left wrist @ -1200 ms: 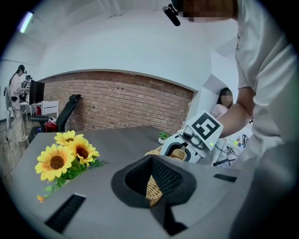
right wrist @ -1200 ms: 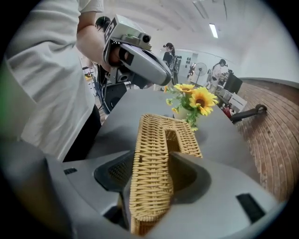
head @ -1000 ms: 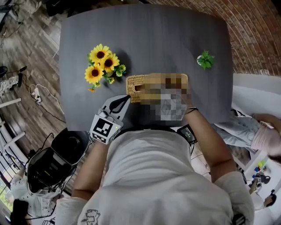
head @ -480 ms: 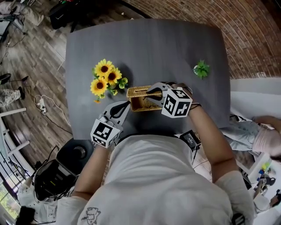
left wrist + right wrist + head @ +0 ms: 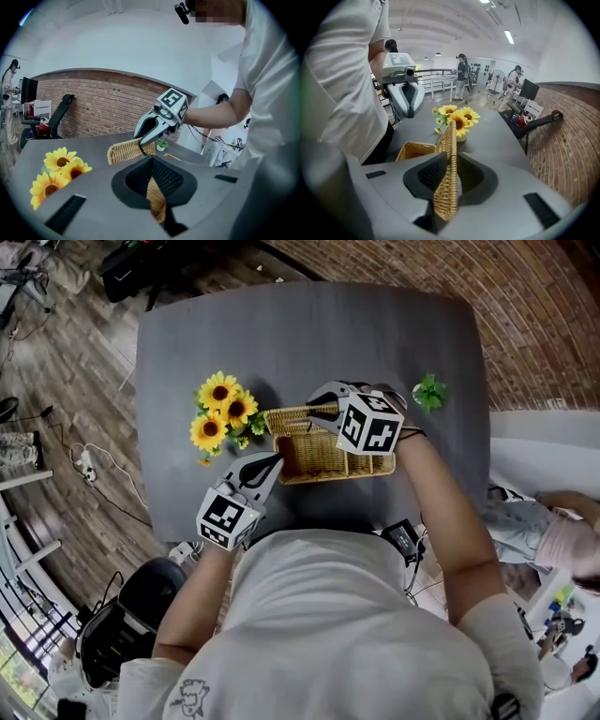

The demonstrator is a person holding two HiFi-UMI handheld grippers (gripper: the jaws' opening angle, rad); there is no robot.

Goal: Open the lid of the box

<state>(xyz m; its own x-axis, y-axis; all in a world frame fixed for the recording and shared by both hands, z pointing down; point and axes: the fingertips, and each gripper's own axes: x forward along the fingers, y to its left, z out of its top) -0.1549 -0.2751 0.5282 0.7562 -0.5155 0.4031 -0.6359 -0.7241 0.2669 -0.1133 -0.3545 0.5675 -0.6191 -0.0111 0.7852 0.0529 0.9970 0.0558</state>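
Rectangular woven wicker box sat by the near edge of the matte grey table, flat lid tipped up on edge. Right gripper had just clamped onto that lid, left gripper pinched the box's wall.

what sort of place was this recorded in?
Probably an open lab or office workspace, not a home: brick wall, office chair, monitor, and people standing in the background.

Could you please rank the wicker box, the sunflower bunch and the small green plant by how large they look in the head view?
1. wicker box, largest
2. sunflower bunch
3. small green plant, clearly smallest
All stand on the same table, so nearness hardly skews this.
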